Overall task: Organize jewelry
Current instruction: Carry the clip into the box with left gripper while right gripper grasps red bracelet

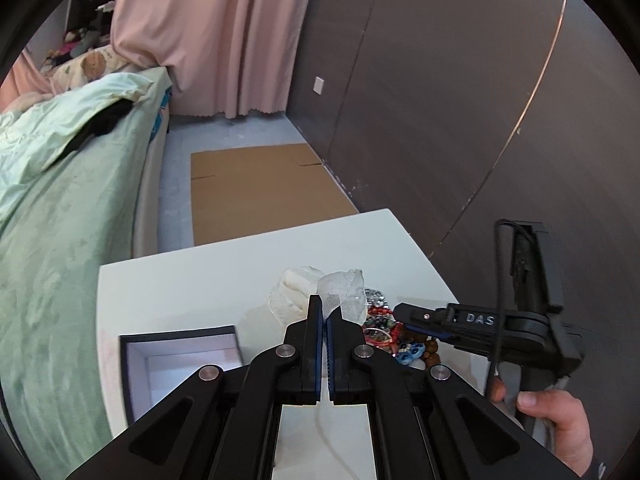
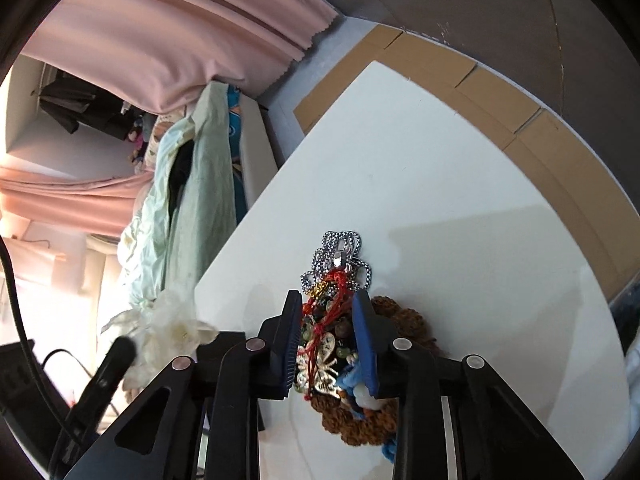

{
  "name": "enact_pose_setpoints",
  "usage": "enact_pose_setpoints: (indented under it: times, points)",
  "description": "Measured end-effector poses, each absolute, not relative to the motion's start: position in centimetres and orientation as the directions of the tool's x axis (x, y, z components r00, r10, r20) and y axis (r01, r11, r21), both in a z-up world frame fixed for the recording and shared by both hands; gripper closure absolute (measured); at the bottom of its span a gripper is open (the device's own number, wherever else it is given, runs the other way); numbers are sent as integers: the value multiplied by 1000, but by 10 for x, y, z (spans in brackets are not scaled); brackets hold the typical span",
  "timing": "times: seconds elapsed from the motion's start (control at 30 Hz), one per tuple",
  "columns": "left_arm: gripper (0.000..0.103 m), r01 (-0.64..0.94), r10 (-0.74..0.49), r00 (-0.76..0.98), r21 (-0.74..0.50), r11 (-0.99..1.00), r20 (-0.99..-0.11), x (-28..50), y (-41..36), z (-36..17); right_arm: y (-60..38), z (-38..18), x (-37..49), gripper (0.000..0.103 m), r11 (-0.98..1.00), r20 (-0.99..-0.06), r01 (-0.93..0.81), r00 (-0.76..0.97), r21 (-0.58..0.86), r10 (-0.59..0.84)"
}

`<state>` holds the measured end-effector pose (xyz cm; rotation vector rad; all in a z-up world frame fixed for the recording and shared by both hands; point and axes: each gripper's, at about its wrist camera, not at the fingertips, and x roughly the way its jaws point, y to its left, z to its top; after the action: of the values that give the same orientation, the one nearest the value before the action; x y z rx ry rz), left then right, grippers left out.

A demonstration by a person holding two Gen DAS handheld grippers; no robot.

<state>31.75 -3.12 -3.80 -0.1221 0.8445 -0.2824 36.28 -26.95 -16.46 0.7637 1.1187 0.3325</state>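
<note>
Here the jewelry pile (image 2: 332, 328) sits between the right tongs (image 2: 327, 344) — parted, unclamped.

The only lettering that can be read is "DAS", in pale raised capitals on the black body of the right hand-held gripper (image 1: 404, 312), seen from the left wrist view on the right side of the scene, above the near part of the tabletop (image 1: 200, 280). The word is cut off at its right end by a black cable crossing in front (so more letters may follow, though none can be made out). In the right wrist view nothing legible appears; no label, number or brand shows there.
</note>
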Motion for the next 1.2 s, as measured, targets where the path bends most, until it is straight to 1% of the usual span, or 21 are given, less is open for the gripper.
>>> enact_pose_setpoints:
  times: [0.07, 0.1, 0.13, 0.17, 0.37, 0.73, 0.93, 1.1, 1.13, 1.2]
  points:
    - [102, 188, -284, 636, -214, 959, -717, 315, -25, -35, -268, -166, 366, 82, 724, -700, 129, 418, 677, 579]
    - [102, 180, -279, 641, -214, 960, -715, 314, -21, -33, -266, -167, 368, 91, 731, -708, 134, 413, 669, 573]
    - [102, 175, -276, 644, -214, 961, -714, 312, -17, -32, -266, -169, 369, 97, 732, -711, 139, 412, 667, 570]
    - [102, 169, -271, 647, -213, 962, -712, 310, -14, -30, -267, -169, 368, 98, 729, -707, 139, 416, 671, 572]
    - [102, 136, -252, 666, -218, 966, -702, 299, 3, -24, -269, -153, 358, 99, 704, -652, 85, 468, 705, 596]
    - [102, 82, -217, 696, -224, 971, -684, 278, 36, -16, -245, -100, 342, 99, 675, -549, -100, 502, 731, 668]
    - [102, 42, -205, 704, -248, 968, -680, 271, 57, -18, -213, -70, 340, 99, 651, -509, -208, 470, 730, 721]
    - [102, 22, -217, 676, -275, 961, -704, 273, 65, -31, -189, -61, 340, 99, 635, -498, -262, 437, 726, 749]
    - [100, 19, -225, 668, -286, 958, -709, 274, 66, -34, -185, -60, 340, 99, 632, -495, -273, 431, 725, 754]
    - [93, 24, -260, 651, -324, 946, -713, 278, 69, -42, -177, -60, 340, 99, 626, -494, -296, 414, 722, 765]
